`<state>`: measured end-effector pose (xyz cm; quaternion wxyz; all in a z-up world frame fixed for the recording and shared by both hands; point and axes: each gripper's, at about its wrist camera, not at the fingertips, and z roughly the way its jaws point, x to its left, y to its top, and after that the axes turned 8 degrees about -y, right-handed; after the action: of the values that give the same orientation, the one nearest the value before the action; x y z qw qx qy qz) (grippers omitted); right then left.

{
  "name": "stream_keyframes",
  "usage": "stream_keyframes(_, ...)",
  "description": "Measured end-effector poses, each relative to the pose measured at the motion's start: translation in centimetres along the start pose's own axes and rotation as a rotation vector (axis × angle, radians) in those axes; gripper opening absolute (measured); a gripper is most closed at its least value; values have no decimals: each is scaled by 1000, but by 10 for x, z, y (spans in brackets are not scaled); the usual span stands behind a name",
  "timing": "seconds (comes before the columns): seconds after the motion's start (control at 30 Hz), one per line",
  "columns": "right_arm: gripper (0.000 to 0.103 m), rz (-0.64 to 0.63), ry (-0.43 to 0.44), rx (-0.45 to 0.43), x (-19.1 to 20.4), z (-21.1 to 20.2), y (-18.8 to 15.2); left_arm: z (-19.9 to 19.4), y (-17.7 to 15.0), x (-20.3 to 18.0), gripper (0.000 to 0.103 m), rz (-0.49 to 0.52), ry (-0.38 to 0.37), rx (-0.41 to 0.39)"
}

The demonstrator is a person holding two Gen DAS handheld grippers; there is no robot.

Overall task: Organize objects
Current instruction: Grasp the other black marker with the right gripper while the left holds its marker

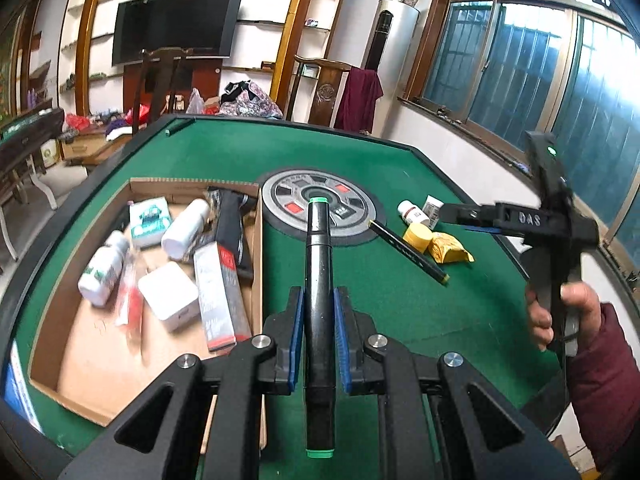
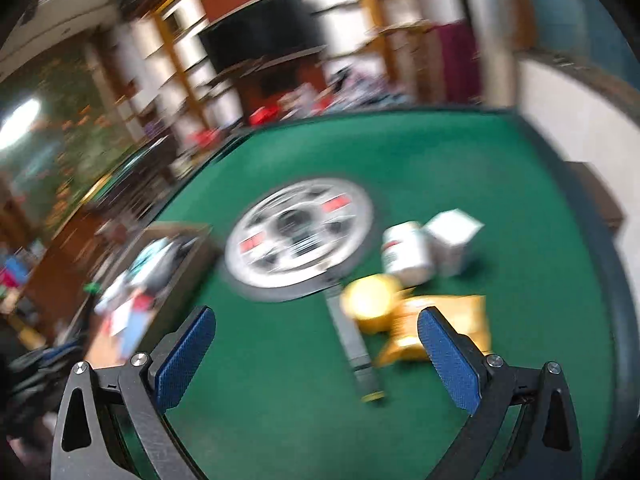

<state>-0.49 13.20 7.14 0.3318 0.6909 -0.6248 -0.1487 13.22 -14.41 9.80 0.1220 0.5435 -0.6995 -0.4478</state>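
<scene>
A dark TV (image 1: pixel 176 26) hangs on the far wall between white shelves (image 1: pixel 276 24). A white tower air conditioner (image 1: pixel 390 36) stands right of it, and a maroon cloth (image 1: pixel 358 100) is draped over a wooden chair (image 1: pixel 326 92). Barred windows (image 1: pixel 516 68) fill the right wall.

Bright daylight from the windows (image 1: pixel 520 64), fisheye-bent edges, heavy motion blur in right-wrist view

Black green-capped marker (image 1: pixel 318 280) clamped lengthwise between jaws, above green table beside cardboard box (image 1: pixel 256 280)
</scene>
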Motion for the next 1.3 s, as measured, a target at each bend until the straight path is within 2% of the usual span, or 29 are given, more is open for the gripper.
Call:
stream_keyframes(0.13, 102, -3, 65, 116, 23, 41, 13, -11, -7, 12, 14, -21, -15, -10)
stream_keyframes(0.3, 98, 63, 27, 218, 17, 94, 36, -25, -13, 25, 14, -35, -16, -26)
stream_keyframes(0.37, 94, 97, 10, 258, 6, 109, 39, -29, -16, 29, 14, -37, -12, -31)
stream_keyframes(0.43, 89, 99, -13, 256, 4, 110, 42, -31, -18, 33, 14, -32, 2, -33)
stream_keyframes(0.57, 65, -3, -142, 278, 15, 105, 36, -27, -20, 45, 14, -65, -6, -25)
stream_keyframes(0.7, 65, -60, -167, 286, 24, 100, 27, -21, -23, 51, 14, -87, -16, -13)
stream_keyframes(0.73, 66, -69, -153, 291, 26, 99, 25, -20, -24, 51, 14, -88, -19, -11)
stream_keyframes(0.8, 66, -18, -34, 351, 21, 106, 25, -19, -24, 51, 14, -89, -25, -8)
stream_keyframes(0.83, 65, 7, -25, 368, 15, 114, 26, -18, -24, 51, 14, -88, -26, -7)
stream_keyframes(0.9, 65, 13, -111, 344, 7, 117, 28, -19, -24, 51, 14, -88, -29, -9)
stream_keyframes(0.93, 65, 30, -100, 331, 3, 116, 30, -20, -24, 51, 14, -86, -33, -10)
stream_keyframes(1.03, 65, 111, 21, 282, -4, 101, 32, -21, -24, 53, 14, -84, -35, -12)
stream_keyframes(1.07, 65, 112, 24, 261, -4, 96, 35, -21, -25, 55, 14, -88, -38, -12)
stream_keyframes(1.17, 68, 110, -48, 234, -7, 91, 42, -18, -25, 59, 14, -110, -55, -7)
stream_keyframes(1.23, 69, 93, -170, 263, -8, 100, 46, -16, -26, 61, 14, -111, -57, -4)
stream_keyframes(1.3, 69, 54, -232, 262, -7, 104, 48, -15, -27, 61, 14, -114, -61, -2)
